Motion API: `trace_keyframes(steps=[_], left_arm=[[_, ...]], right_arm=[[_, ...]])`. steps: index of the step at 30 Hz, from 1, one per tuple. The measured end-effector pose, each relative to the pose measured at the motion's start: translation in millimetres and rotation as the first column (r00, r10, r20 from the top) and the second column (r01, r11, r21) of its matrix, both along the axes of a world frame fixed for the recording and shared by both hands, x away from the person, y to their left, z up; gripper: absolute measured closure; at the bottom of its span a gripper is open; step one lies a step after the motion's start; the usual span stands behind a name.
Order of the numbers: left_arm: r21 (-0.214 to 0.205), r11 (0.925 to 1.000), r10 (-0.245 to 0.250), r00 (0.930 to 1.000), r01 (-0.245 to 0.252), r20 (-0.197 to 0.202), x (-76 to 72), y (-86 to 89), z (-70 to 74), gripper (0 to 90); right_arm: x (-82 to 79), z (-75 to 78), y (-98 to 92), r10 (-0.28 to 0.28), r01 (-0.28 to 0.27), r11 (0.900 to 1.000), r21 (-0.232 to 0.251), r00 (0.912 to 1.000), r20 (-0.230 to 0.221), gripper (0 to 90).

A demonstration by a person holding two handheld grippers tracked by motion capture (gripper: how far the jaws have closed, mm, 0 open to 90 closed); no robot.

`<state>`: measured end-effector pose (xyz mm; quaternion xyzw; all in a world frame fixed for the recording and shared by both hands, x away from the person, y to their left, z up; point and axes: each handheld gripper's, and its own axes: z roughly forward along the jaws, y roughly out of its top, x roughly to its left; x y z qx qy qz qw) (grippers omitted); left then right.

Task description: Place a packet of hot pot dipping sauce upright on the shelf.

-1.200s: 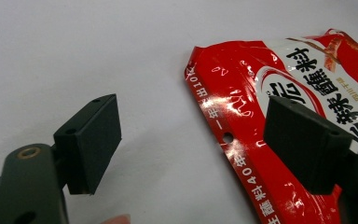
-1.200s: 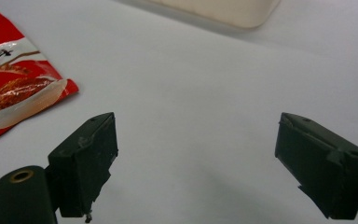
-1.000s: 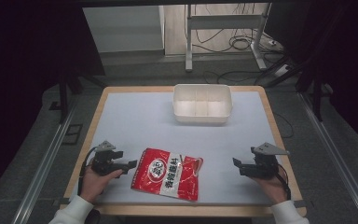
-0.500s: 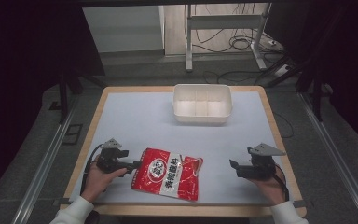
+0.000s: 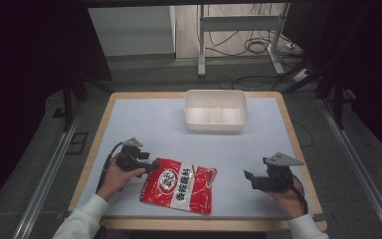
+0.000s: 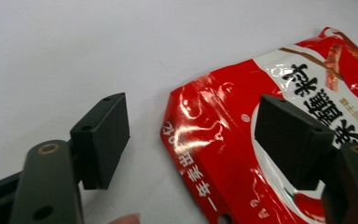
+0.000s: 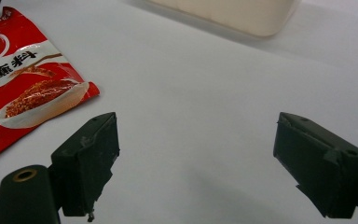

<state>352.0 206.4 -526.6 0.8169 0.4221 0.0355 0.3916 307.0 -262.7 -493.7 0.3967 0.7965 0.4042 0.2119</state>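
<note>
Since a second ago, the left gripper [image 5: 154, 164] has slid in toward the red packet [image 5: 180, 185] and now sits right at its near-left corner. Its jaws are wide apart and hold nothing. In the left gripper view, one jaw hangs over the shiny red top of the packet [image 6: 279, 140] and the other jaw is over bare table beside the packet's edge. The left hand [image 5: 117, 177] wraps the gripper from behind, with a white sleeve [image 5: 82, 219] coming up from the bottom.

The right gripper [image 5: 249, 179] has moved a little toward the middle too. It points left at the packet but is well apart from it. Its jaws are wide open and empty over the pale table [image 7: 205, 93].

The packet lies flat near the front of the table. A white bin [image 5: 216, 110] sits at the back.
</note>
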Motion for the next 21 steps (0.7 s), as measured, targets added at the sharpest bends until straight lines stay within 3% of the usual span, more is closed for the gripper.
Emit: trace_keyframes(steps=[10, 21], left_arm=[[-0.003, 0.9986, -0.052, 0.9974, 0.052, -0.050, 14.2, -4.6, -4.7, 46.5], [-0.018, 0.9957, -0.092, 0.9917, 0.091, -0.090, 15.9, -4.8, -8.3, 54.0]], right_arm=[[-0.2, -0.2, 0.6, -0.001, 0.001, 1.0000, -0.002, 1.0000, -0.004, 14.8], [0.2, -0.3, -1.4, -0.012, 0.012, 0.9999, -0.001, 0.9999, -0.005, 15.1]])
